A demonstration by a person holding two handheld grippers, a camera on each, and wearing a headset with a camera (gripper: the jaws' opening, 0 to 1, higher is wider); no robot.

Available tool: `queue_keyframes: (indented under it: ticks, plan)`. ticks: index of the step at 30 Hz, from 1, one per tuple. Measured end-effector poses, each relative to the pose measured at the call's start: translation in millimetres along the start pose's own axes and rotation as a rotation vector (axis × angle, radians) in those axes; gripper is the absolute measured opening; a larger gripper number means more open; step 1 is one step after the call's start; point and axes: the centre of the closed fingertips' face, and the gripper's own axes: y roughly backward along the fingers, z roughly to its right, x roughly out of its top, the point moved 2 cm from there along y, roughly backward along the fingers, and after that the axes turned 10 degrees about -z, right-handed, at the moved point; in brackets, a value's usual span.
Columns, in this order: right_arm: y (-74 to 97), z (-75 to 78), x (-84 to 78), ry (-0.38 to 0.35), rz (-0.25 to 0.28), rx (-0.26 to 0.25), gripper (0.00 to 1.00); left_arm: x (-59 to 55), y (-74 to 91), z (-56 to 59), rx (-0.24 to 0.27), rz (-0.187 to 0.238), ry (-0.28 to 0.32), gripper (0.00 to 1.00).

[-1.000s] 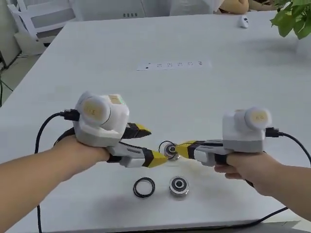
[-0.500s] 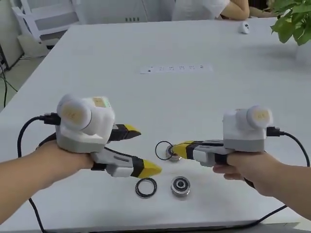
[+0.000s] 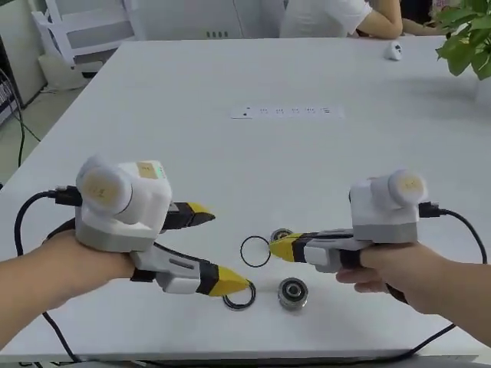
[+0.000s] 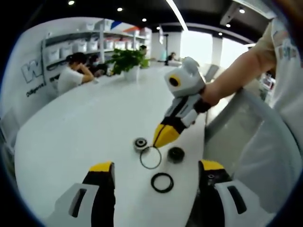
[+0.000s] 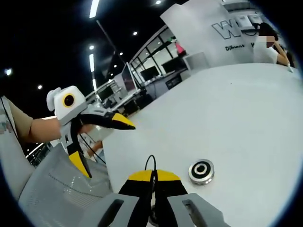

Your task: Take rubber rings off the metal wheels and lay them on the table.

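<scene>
We see the white bench [image 3: 307, 169] as the largest thing. Over its near edge the left gripper [image 3: 228, 250] is released, jaws wide apart. The right gripper [image 3: 280, 247] is clenched on one rubber ring [image 3: 242, 251] at its tip. The far metal wheel [image 3: 281, 234] sits just behind that tip and the near metal wheel [image 3: 292, 291] in front. A second rubber ring [image 3: 236, 307] lies flat beside the near wheel.
</scene>
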Motion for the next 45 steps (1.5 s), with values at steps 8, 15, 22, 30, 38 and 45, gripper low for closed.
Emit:
queue_keyframes:
  ticks: [8,15,22,30,38,45]
  plan:
    - [-13.5,-13.0,-7.5,0.006,-0.058,0.045,0.0,-14.0,11.7,1.6,0.019,-0.006,0.017,0.73]
    - [-23.7,-18.5,-15.7,0.006,-0.105,0.067,0.0,-23.8,20.5,1.7,0.034,-0.011,0.032,0.73]
    - [-30.2,-17.7,-24.5,-0.007,-0.151,0.072,0.0,-32.5,24.9,2.0,0.041,-0.017,0.045,0.73]
    - [-34.5,-17.1,-33.2,-0.018,-0.189,0.076,0.0,-39.1,25.9,2.1,0.038,-0.025,0.056,0.73]
    - [-37.2,-12.6,-35.3,-0.019,-0.201,0.055,0.0,-43.5,26.0,-2.1,0.04,-0.035,0.062,0.73]
    - [-38.4,-7.8,-36.0,-0.018,-0.201,0.04,0.01,-45.7,22.7,-2.0,0.032,-0.043,0.067,0.72]
